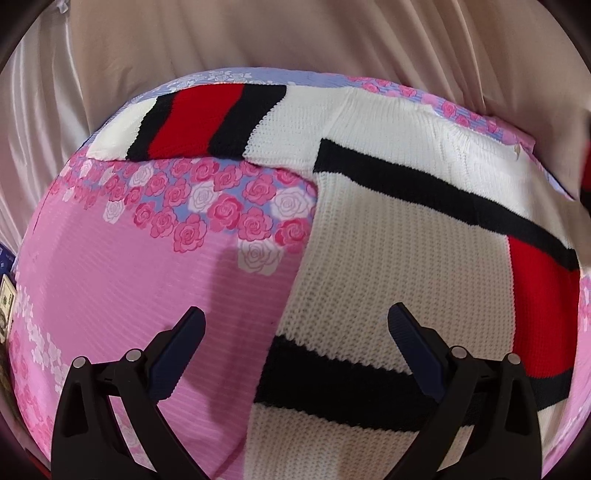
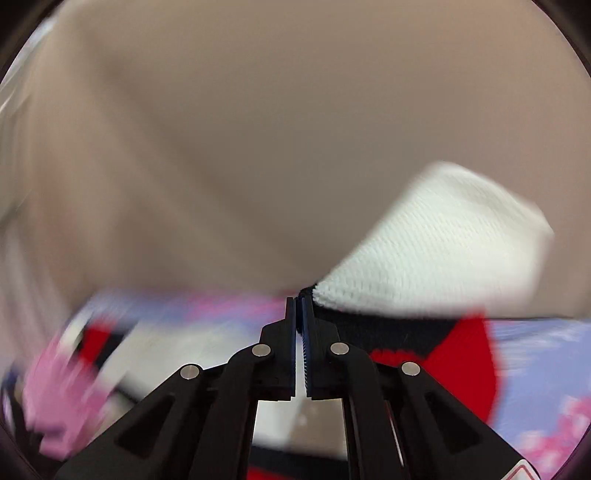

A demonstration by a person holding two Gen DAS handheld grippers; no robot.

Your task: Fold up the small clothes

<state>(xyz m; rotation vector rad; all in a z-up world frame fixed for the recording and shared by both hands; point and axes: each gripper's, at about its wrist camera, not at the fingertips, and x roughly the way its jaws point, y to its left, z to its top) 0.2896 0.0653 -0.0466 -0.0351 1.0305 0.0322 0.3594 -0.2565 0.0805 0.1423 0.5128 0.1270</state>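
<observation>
A white knit sweater (image 1: 399,236) with black and red stripes lies spread on a pink rose-print sheet (image 1: 122,266). One sleeve (image 1: 192,118) stretches to the far left. My left gripper (image 1: 295,317) is open and empty, hovering over the sweater's left edge near its hem. My right gripper (image 2: 300,299) is shut on the sweater's other sleeve (image 2: 436,243), lifted off the sheet; its white cuff end sticks up to the right, and black and red bands hang below. The right wrist view is motion-blurred.
Beige satin drapes (image 1: 295,33) hang behind the sheet-covered surface. A banknote-print item (image 1: 6,295) sits at the far left edge. The sheet's far edge (image 1: 480,118) runs close behind the sweater's shoulders.
</observation>
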